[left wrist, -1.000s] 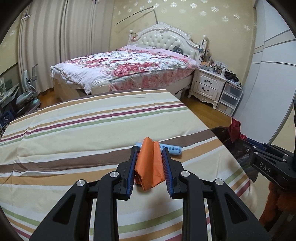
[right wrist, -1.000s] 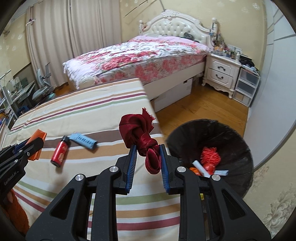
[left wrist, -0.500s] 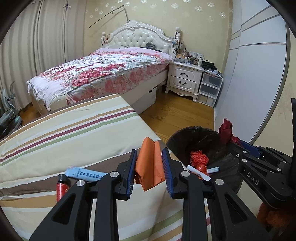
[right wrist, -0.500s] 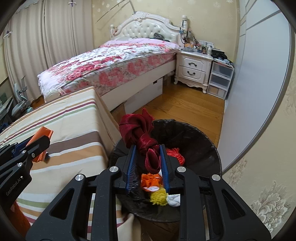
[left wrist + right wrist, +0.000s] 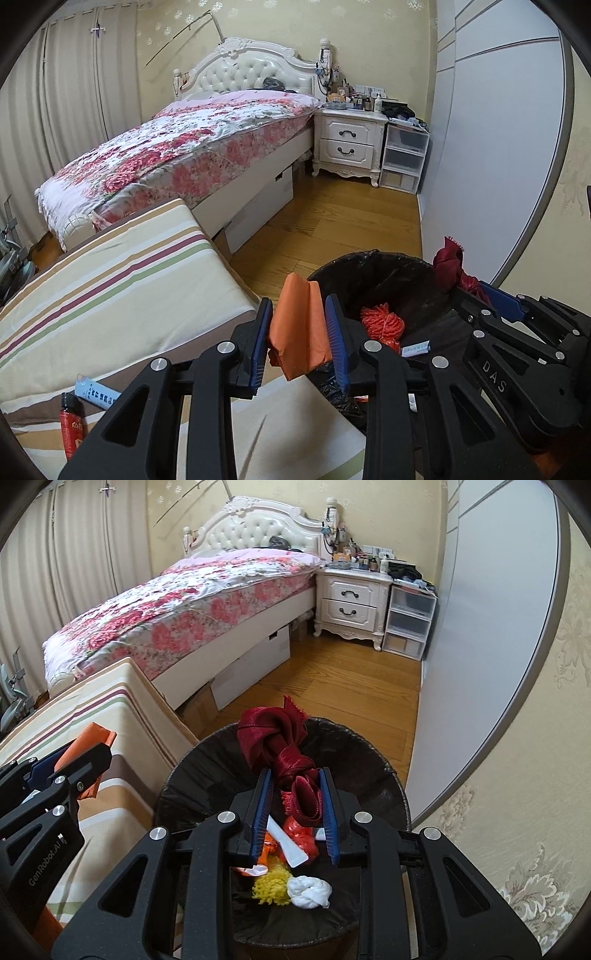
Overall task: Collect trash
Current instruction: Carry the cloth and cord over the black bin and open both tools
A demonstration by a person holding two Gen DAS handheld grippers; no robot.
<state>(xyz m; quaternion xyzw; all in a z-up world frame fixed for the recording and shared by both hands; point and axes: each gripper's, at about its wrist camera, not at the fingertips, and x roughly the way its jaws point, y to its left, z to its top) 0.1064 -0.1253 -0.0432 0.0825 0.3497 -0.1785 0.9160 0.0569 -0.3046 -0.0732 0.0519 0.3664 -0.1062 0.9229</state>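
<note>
Dark-red satin ribbon (image 5: 286,755), knotted, clamped between the blue pads of the right gripper (image 5: 295,814), hanging straight over the open mouth of the black-lined trash bin (image 5: 369,771), long axis roughly upright along the fingers. Directly below: bin floor with yellow tuft (image 5: 271,888), white wad (image 5: 309,891) and orange-red scraps. Orange folded paper (image 5: 301,334), gripped edge-on in the left gripper (image 5: 300,345), poised over the near-left rim of the same bin (image 5: 354,269), partly above the striped mattress edge (image 5: 110,291). Judged from this: right claw nearer the bin's centre, ready to let go with no further travel; left claw needing a short shift to the right, toward the centre. Still on the mattress at lower left: 1 red tube (image 5: 72,424) and 1 pale-blue packet (image 5: 96,395), well apart from both claws.
</note>
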